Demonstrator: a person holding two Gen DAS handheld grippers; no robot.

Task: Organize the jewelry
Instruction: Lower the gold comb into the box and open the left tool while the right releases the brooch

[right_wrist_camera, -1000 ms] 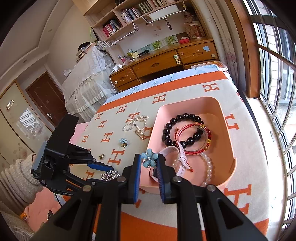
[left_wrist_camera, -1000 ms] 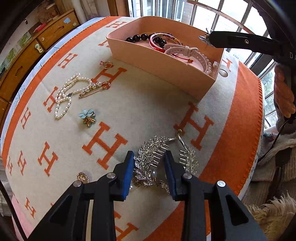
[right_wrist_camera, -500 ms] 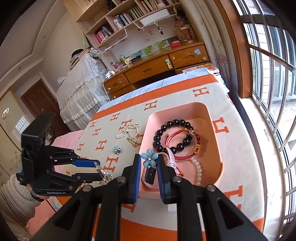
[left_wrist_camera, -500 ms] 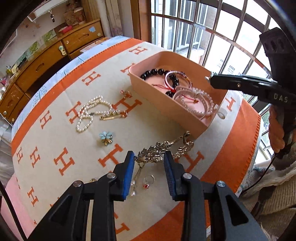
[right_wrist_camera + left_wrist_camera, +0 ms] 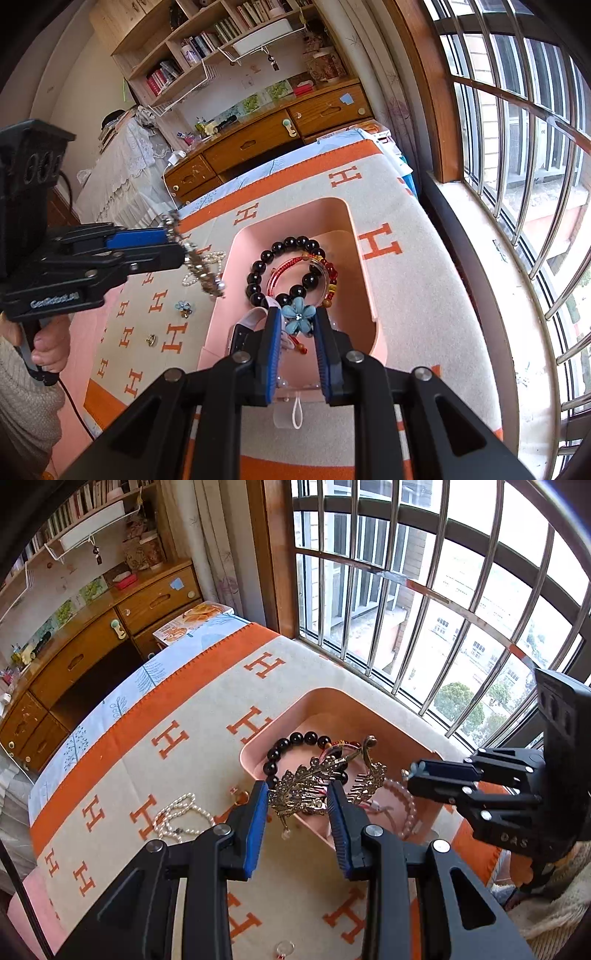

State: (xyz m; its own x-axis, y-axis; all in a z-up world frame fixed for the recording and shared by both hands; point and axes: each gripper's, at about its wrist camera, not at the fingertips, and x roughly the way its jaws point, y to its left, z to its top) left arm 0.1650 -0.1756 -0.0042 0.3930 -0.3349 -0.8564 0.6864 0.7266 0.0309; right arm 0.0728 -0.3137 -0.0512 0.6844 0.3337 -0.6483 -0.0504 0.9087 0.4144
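My left gripper (image 5: 297, 798) is shut on a silver leaf hair comb (image 5: 314, 779) and holds it in the air at the near edge of the pink tray (image 5: 325, 705). It also shows in the right wrist view (image 5: 173, 245), the comb (image 5: 201, 269) hanging from it. My right gripper (image 5: 298, 321) is shut on a blue flower clip (image 5: 297, 315) above the tray (image 5: 354, 258). The tray holds a black bead bracelet (image 5: 280, 266), a red bracelet (image 5: 321, 266) and a white watch strap (image 5: 251, 321).
On the orange-and-cream H-pattern blanket (image 5: 192, 716) lie a pearl necklace (image 5: 181, 814), a small ring (image 5: 285, 948), a blue flower earring (image 5: 183, 307) and a small gold piece (image 5: 150, 339). A barred window (image 5: 424, 590) is to the right, wooden drawers (image 5: 258, 136) behind.
My left gripper has lifted the leaf comb off the blanket and carried it up toward the tray. My right gripper has moved further over the tray with the flower clip.
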